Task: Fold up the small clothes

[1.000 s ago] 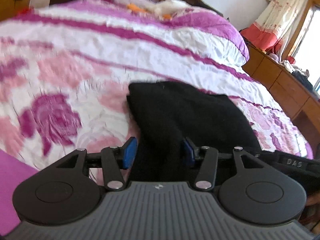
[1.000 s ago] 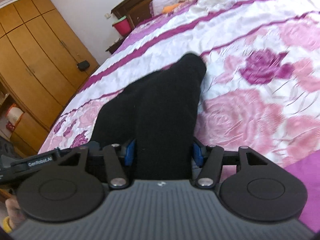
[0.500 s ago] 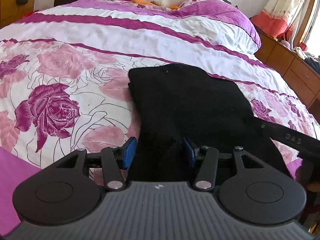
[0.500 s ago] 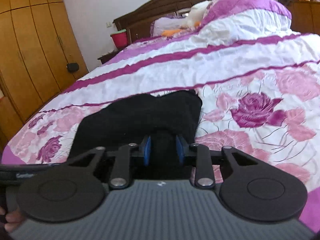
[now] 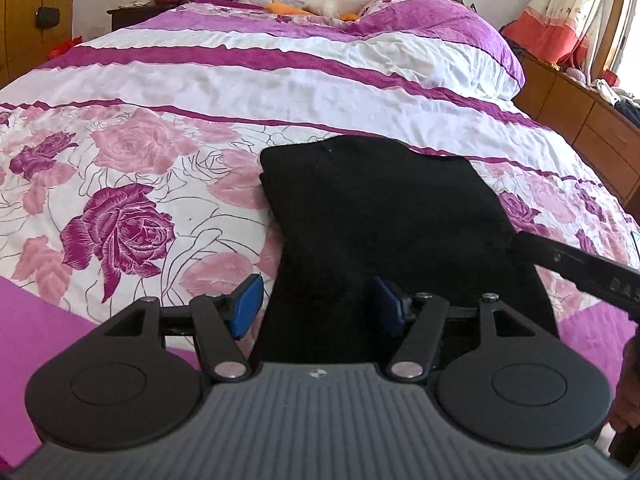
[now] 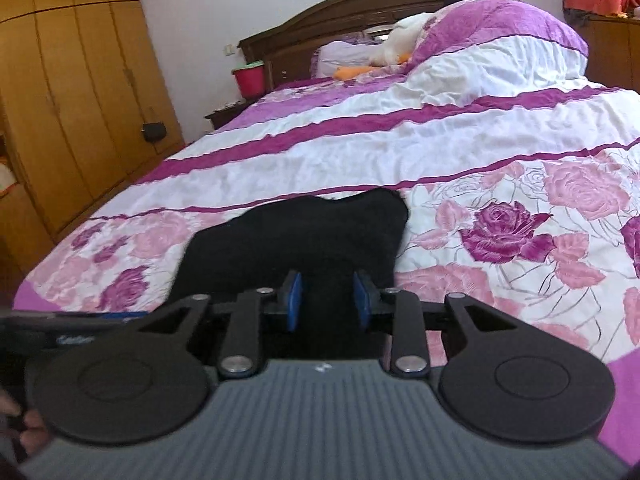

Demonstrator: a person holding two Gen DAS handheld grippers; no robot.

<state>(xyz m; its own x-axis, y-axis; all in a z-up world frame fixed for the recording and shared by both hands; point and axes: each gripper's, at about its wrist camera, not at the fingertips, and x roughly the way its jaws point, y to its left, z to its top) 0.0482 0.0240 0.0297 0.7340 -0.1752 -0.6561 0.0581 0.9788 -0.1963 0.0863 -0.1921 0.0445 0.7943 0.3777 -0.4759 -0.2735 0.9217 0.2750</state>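
— While the left gripper [image 5: 316, 307] sits low over the near edge of the black garment [image 5: 384, 216], how do its jaws stand?

— Its jaws have just been opening. The left blue pad [image 5: 248, 306] is clear of the cloth, with a strip of bedspread [image 5: 168, 80] showing between them; the garment's near end lies between the pads, not pinched.

— And the right gripper [image 6: 327, 300]?

— Narrower; its jaws have been closing, and its pads press on a raised bunch of the same black cloth at its near end.

— Where does the garment lie?

— Flat on the floral part of the bedspread, near the foot of the bed, folded into a rough rectangle with a layered edge on its left side in the left wrist view.

— Room around it?

— Open bedspread to the left and beyond it, up to the pillows [image 6: 496, 24]. A wardrobe [image 6: 72, 92] stands along one side of the bed and drawers [image 5: 580, 120] along the other.

— Anything hard to read?

— The garment's nearest edge is hidden under both gripper bodies. Its folds vanish in the black. The right wrist view is slightly blurred.
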